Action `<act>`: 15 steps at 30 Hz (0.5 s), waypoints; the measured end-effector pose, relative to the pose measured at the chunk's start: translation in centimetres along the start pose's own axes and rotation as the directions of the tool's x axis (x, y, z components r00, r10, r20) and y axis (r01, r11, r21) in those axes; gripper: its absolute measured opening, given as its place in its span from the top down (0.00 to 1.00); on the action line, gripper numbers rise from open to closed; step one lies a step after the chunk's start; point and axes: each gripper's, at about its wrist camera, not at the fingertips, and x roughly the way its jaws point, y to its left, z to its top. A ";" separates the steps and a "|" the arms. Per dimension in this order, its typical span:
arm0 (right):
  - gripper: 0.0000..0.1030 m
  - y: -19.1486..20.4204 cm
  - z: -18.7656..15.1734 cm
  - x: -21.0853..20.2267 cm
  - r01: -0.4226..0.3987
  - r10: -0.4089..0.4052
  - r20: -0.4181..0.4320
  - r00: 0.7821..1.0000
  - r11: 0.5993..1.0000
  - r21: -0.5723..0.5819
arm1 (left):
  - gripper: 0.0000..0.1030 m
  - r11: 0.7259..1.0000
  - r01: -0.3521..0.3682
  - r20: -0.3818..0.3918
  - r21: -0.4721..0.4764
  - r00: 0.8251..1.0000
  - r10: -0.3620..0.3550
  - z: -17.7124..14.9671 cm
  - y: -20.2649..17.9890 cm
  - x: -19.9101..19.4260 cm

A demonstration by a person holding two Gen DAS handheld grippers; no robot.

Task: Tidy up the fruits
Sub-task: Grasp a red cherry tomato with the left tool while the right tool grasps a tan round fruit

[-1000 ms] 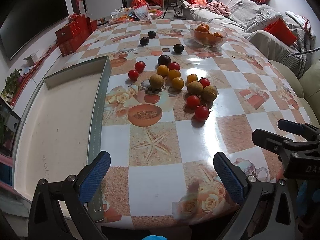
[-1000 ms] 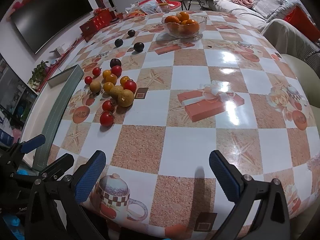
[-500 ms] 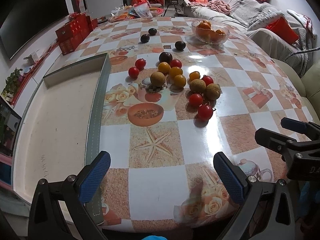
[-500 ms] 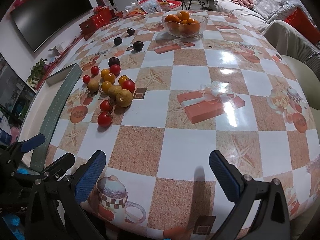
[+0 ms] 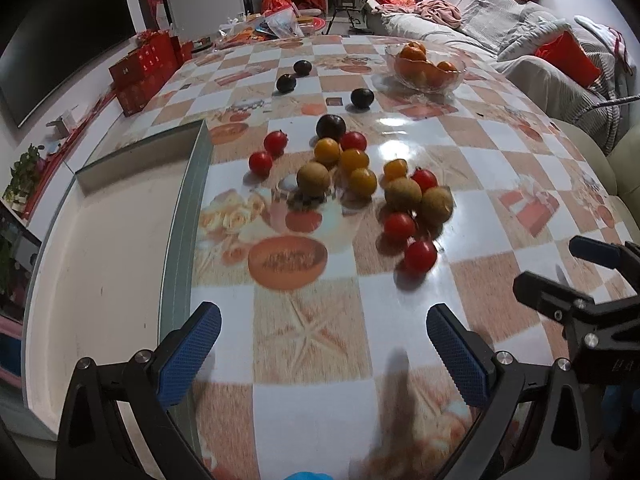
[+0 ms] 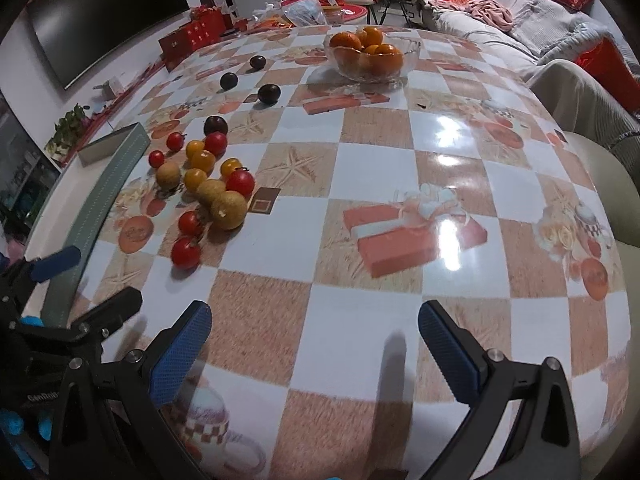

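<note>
A loose cluster of small fruits lies mid-table: red tomatoes [image 5: 420, 255], yellow-orange ones [image 5: 353, 160], tan round fruits [image 5: 403, 194] and a dark plum [image 5: 331, 126]. Three more dark plums [image 5: 362, 98] lie farther back. The nearest red tomato [image 6: 185, 253] sits ahead-left in the right wrist view. My left gripper [image 5: 323, 356] is open above the near table edge, short of the cluster. My right gripper [image 6: 314, 354] is open too, to the right of the fruits, with nothing between its fingers.
A glass bowl of oranges [image 5: 425, 67] stands at the back right. A shallow white tray [image 5: 104, 240] with a grey rim lies on the table's left side. Red boxes [image 5: 146, 66] sit at the far left edge. A sofa [image 5: 540, 40] lies beyond the table.
Both grippers have moved forward over the table toward the fruit cluster, which now sits nearer and larger. Both stay open.
</note>
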 end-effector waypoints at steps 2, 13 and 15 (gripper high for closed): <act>0.00 -0.1 0.3 0.5 -0.003 0.003 -0.003 1.000 1.000 -0.003 | 0.00 1.000 0.003 -0.002 -0.001 1.000 -0.003 0.6 0.0 0.5; 0.06 0.4 2.0 2.6 -0.098 0.098 0.018 0.995 0.995 -0.035 | 0.00 1.000 -0.007 -0.049 -0.001 0.999 0.007 0.8 -0.3 3.3; 0.11 0.9 2.2 2.7 -0.098 0.100 0.026 0.995 0.993 -0.059 | 0.00 1.000 -0.003 -0.051 0.003 0.999 0.003 0.9 -0.3 3.6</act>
